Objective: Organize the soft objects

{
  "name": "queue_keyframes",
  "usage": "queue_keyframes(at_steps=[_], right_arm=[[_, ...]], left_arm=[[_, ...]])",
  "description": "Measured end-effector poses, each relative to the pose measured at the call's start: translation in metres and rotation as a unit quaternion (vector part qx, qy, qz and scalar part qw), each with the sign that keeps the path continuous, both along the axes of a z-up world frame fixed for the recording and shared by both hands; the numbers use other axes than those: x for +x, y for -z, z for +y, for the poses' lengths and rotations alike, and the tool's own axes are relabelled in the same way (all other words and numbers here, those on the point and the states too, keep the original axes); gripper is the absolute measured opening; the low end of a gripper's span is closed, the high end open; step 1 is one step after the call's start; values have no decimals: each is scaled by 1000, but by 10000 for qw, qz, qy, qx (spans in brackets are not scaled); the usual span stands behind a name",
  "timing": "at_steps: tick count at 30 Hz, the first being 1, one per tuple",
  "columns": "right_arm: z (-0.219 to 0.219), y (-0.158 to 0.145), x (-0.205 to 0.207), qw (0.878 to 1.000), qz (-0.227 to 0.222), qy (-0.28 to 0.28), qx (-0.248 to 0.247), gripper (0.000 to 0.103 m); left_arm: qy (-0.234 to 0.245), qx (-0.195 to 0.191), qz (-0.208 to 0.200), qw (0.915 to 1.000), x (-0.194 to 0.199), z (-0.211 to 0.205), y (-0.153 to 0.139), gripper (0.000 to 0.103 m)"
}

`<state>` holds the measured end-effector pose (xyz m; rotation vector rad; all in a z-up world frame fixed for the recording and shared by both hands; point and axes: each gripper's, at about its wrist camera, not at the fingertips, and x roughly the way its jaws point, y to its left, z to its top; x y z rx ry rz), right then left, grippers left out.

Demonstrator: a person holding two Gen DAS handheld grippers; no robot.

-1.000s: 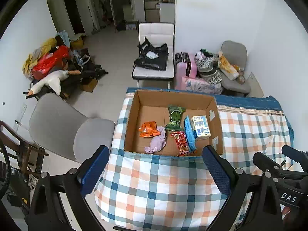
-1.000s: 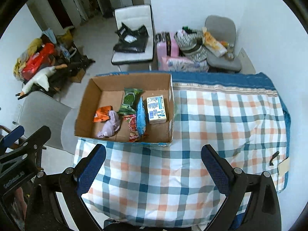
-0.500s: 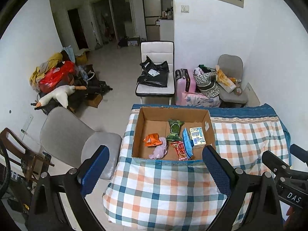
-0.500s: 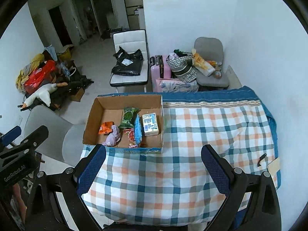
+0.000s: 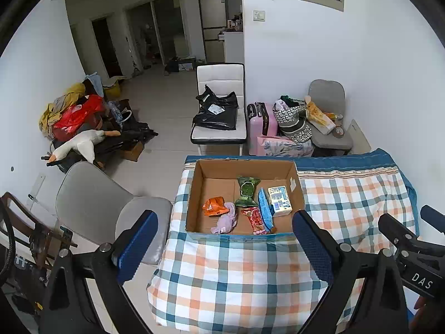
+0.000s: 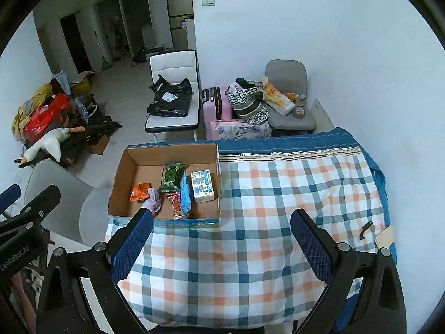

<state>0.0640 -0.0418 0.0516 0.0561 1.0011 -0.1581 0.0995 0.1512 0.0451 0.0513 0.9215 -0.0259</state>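
Note:
An open cardboard box (image 5: 194,192) (image 6: 119,183) sits at the left end of a checked tablecloth (image 5: 236,272) (image 6: 264,203). Inside lie an orange packet (image 5: 213,206), a lilac cloth (image 5: 226,220), a green packet (image 5: 247,191), a red packet (image 5: 256,220), a blue packet (image 5: 263,208) and a white tissue pack (image 5: 279,201) (image 6: 202,185). My left gripper (image 5: 225,247) is open and empty, held high and back from the box. My right gripper (image 6: 222,247) is open and empty above the cloth's near side.
A grey chair (image 5: 91,208) stands left of the table. A white chair with a black bag (image 5: 218,111), a pink suitcase (image 5: 261,122) and a loaded grey chair (image 5: 328,122) stand behind. A clothes pile and goose toy (image 5: 80,144) lie far left. A small black item (image 6: 365,229) lies at the cloth's right edge.
Both grippers have drawn up and back from the table, so the box and cloth look smaller and more of the room shows. Both stay open and empty.

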Motion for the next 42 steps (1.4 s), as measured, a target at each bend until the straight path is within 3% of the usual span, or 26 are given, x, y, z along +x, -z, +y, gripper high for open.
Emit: queue_keyframes(at_steps=[42], right_arm=[[-4, 10, -6, 9999, 80, 127, 6, 101]], left_arm=[[101, -92, 187, 9997, -2, -9, 16, 99]])
